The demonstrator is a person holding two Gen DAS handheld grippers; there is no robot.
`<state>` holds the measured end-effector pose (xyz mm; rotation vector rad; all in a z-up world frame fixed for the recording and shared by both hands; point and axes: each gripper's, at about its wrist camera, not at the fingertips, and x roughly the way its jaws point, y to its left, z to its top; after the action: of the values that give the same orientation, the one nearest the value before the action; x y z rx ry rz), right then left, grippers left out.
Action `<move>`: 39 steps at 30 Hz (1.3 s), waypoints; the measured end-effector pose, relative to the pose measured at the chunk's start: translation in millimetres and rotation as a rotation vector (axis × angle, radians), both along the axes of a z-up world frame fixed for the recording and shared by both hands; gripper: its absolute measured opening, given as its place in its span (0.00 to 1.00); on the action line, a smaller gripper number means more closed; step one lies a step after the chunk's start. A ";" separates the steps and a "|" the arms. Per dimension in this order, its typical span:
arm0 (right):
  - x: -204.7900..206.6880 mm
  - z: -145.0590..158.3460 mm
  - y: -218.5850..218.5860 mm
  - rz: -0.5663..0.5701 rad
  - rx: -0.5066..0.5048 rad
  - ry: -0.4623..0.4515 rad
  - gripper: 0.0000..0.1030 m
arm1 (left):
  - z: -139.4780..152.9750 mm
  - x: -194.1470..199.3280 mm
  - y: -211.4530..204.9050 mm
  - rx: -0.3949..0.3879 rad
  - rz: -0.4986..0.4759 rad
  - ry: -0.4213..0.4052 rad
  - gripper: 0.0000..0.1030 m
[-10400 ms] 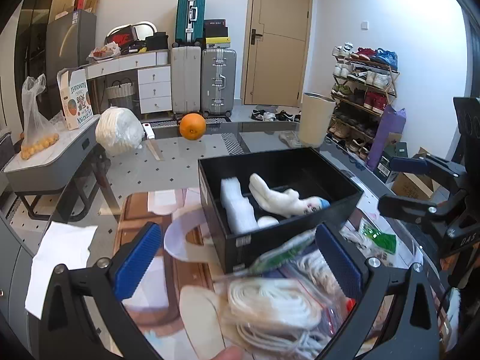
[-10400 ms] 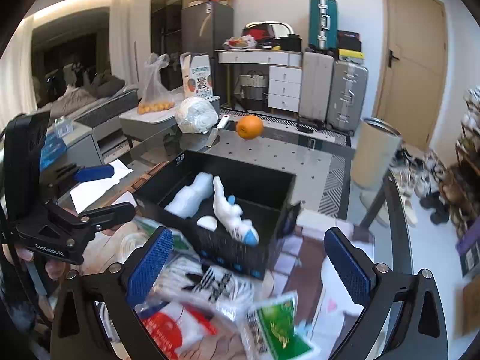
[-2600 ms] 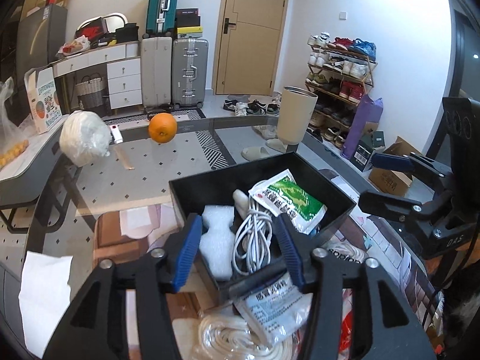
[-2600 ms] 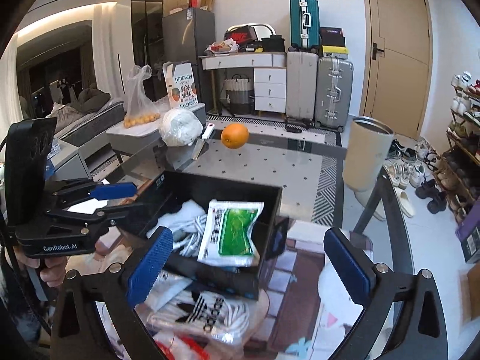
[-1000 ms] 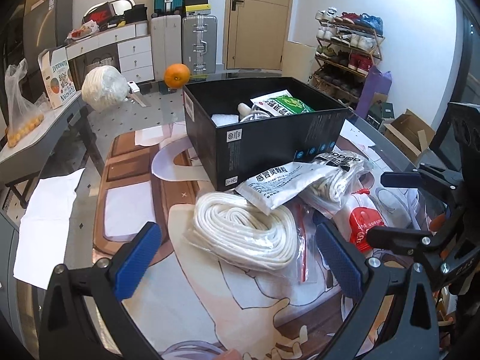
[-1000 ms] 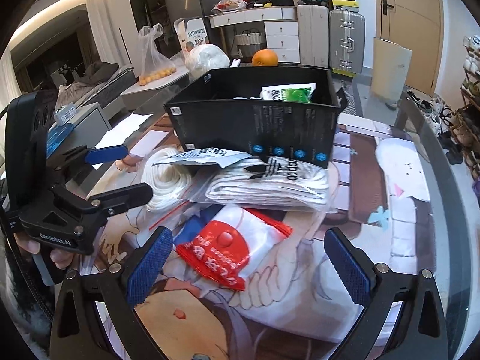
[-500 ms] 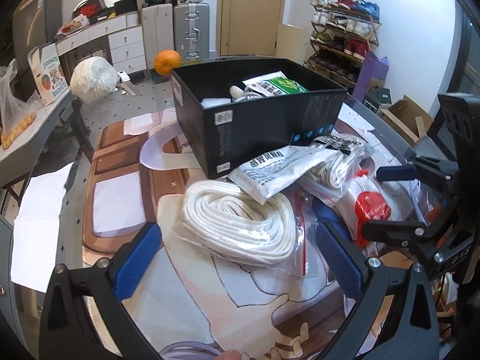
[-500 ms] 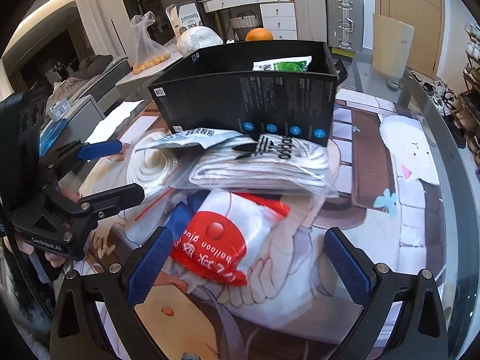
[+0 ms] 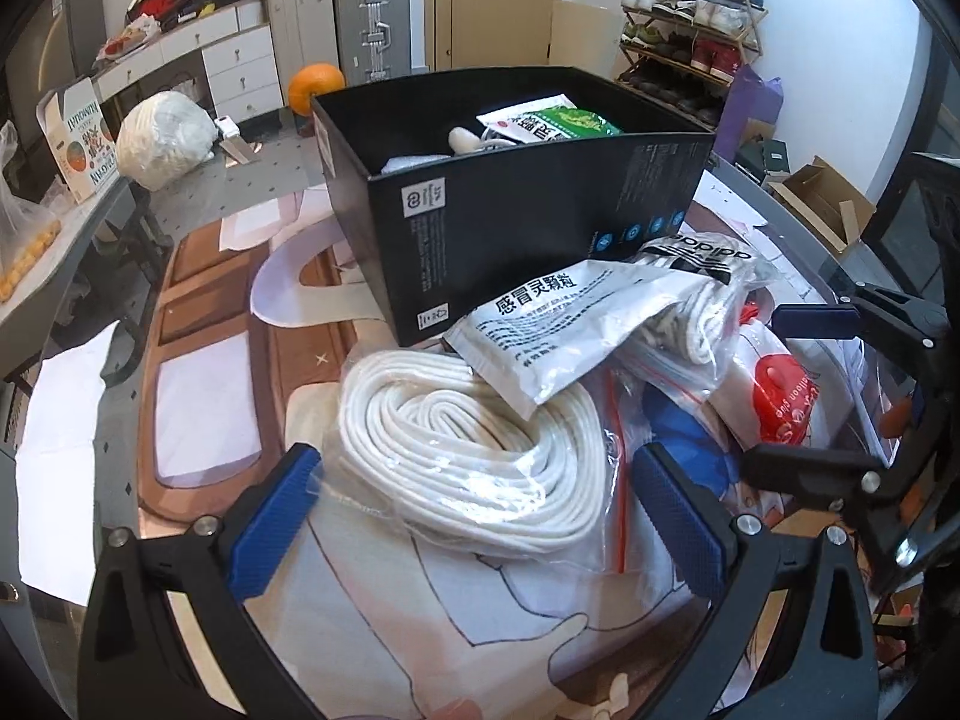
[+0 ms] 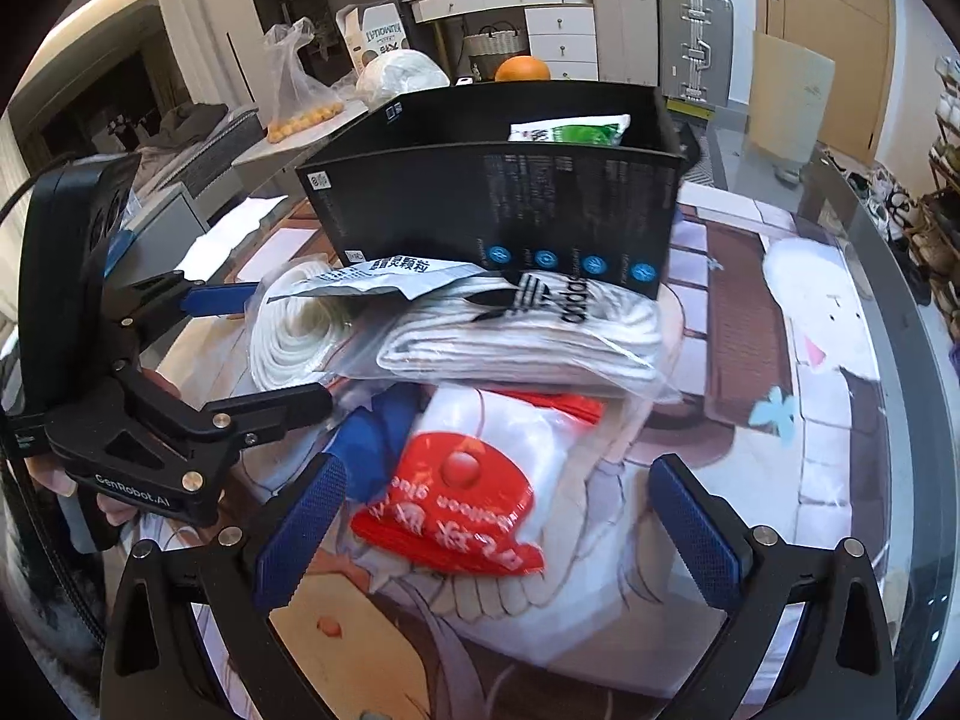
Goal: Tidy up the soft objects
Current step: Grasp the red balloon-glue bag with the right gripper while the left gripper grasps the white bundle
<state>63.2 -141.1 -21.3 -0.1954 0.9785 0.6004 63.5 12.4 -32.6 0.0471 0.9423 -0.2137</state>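
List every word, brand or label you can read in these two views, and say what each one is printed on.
"adidas": clear bag of white socks.
"感冒灵颗粒": grey sachet on the rope coil.
"balloon glue": red and white packet, upside down in the right view; its larger characters are unreadable.
"GenRobot.AI": body of the left tool.
Black box: icons and small print too small to read.
Green packet in the box: blurred.

Bagged white rope coil (image 9: 474, 450), sock pack (image 9: 696, 294) and red-labelled bag (image 10: 474, 498) (all unboxed) lie before the black box (image 9: 540, 210).
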 end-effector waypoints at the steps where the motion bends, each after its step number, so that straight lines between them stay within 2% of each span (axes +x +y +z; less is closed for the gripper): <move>1: -0.2 -0.7 3.3 0.005 -0.012 -0.007 0.99 | 0.4 0.3 0.2 0.001 0.000 -0.002 1.00; 7: -3.6 -6.3 11.3 0.024 -0.102 -0.059 0.99 | -1.2 2.6 -1.8 0.029 -0.003 0.002 1.00; 19: -7.3 -7.6 6.0 -0.001 -0.094 -0.073 0.98 | -1.0 3.0 -1.8 0.033 -0.003 0.002 1.00; 22: -10.3 -5.2 2.6 -0.005 -0.086 -0.079 0.87 | -0.9 3.4 -1.9 0.032 -0.004 0.002 1.00; 24: -11.4 -2.0 -0.5 -0.004 -0.075 -0.077 0.73 | -0.8 3.2 -2.0 0.035 -0.003 0.001 1.00; 25: -11.4 -1.1 -2.2 -0.005 -0.070 -0.076 0.70 | -0.6 3.3 -2.1 0.036 -0.003 0.001 1.00; 26: -12.5 -0.1 -4.2 -0.006 -0.064 -0.078 0.62 | -0.5 3.1 -1.7 0.036 -0.003 0.001 1.00; 27: -13.1 0.4 -6.2 -0.007 -0.061 -0.081 0.60 | 0.0 3.4 -1.9 0.036 -0.003 0.001 1.00; 31: -17.6 0.3 -9.8 0.001 -0.069 -0.095 0.59 | 1.4 2.3 -2.8 0.032 -0.010 -0.004 0.93; 35: -21.8 0.7 -13.0 0.016 -0.081 -0.097 0.59 | 4.8 -2.9 -4.5 0.026 -0.032 -0.023 0.70; 38: -25.7 0.8 -18.5 0.029 -0.081 -0.090 0.59 | 7.0 -9.0 -6.8 0.016 -0.058 -0.035 0.63; 39: -26.8 0.8 -19.6 0.035 -0.082 -0.087 0.63 | 7.4 -10.6 -7.2 0.016 -0.065 -0.038 0.62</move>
<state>36.4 -160.6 -20.4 -0.3093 0.9180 0.5793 52.9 5.3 -25.1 0.0962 0.9059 -0.2641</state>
